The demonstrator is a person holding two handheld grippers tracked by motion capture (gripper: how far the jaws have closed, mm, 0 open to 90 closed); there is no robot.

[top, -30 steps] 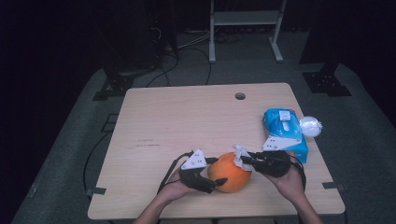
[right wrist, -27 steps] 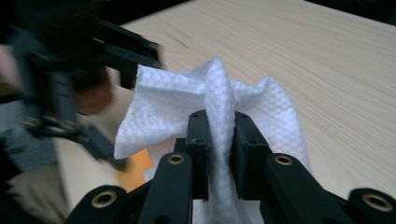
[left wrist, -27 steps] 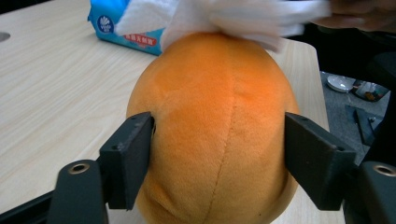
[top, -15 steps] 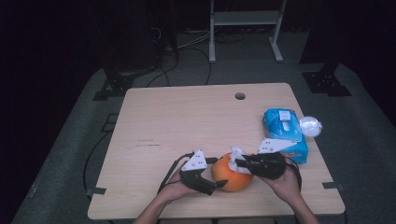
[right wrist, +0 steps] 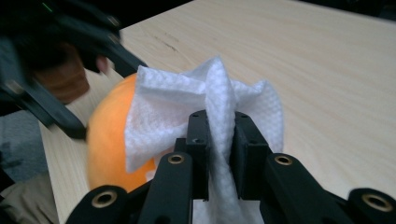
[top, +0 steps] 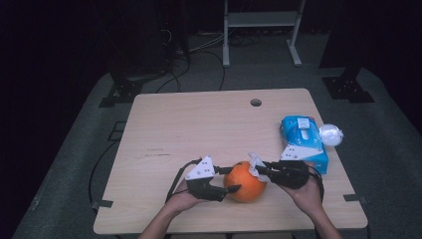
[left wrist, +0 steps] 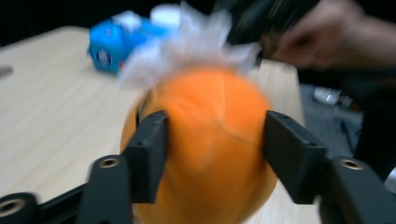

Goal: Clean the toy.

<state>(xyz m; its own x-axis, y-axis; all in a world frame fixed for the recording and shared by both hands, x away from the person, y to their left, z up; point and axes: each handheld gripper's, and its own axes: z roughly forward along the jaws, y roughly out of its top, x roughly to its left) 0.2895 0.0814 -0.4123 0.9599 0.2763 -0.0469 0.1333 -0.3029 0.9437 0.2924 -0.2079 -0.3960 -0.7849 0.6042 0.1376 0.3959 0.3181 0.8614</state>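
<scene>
left gripper [top: 230, 189] newly closed round orange [top: 245, 181], blurred close-up

Light wood-grain table [top: 199, 129], rectangular, standing on dark grey floor [top: 74, 149]. Small round hole [top: 256, 102] through the top at about 1 o'clock from the table's centre. Blue wipes pack [top: 302, 141] lies flat at 3 o'clock, near the right edge; a white crumpled ball [top: 331, 134] sits just beside it, at the very rim. Orange ball [top: 244, 181] at 5 o'clock, near the front edge; whether it touches the top cannot be told.
</scene>
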